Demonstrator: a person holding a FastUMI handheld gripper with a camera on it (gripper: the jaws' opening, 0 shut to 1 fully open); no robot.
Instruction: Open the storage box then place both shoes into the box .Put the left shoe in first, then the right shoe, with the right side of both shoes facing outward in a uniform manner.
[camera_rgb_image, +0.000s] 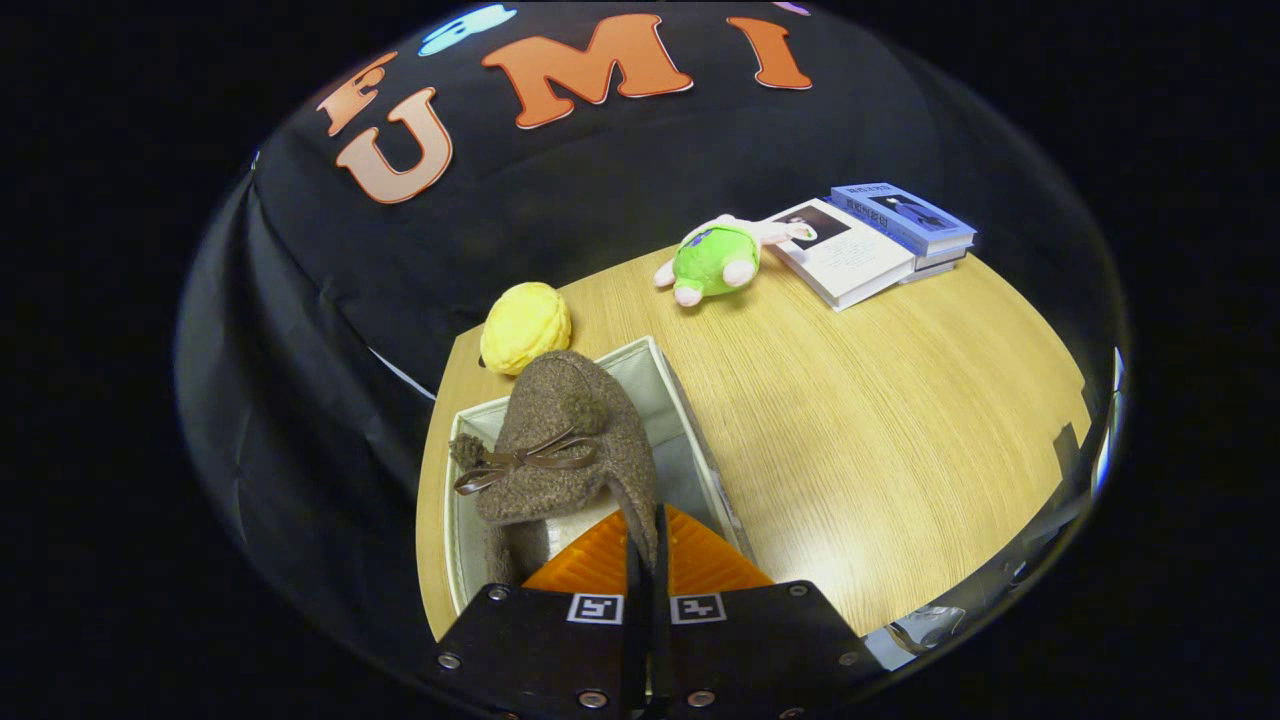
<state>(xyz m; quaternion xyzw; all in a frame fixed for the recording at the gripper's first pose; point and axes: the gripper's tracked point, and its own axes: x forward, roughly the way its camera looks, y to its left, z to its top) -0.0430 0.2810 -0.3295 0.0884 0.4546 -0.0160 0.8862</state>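
Over the box (672, 385), hand-held gripper (647, 545) pinches shoe (560, 440); heel hidden.

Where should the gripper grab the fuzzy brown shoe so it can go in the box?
By the thin collar at the heel, coming from above. The brown shoe hangs toe-forward over the open storage box, and the gripper is shut on that edge. The wall there is slim enough to fit between the fingers; the rounded toe looks too bulky.
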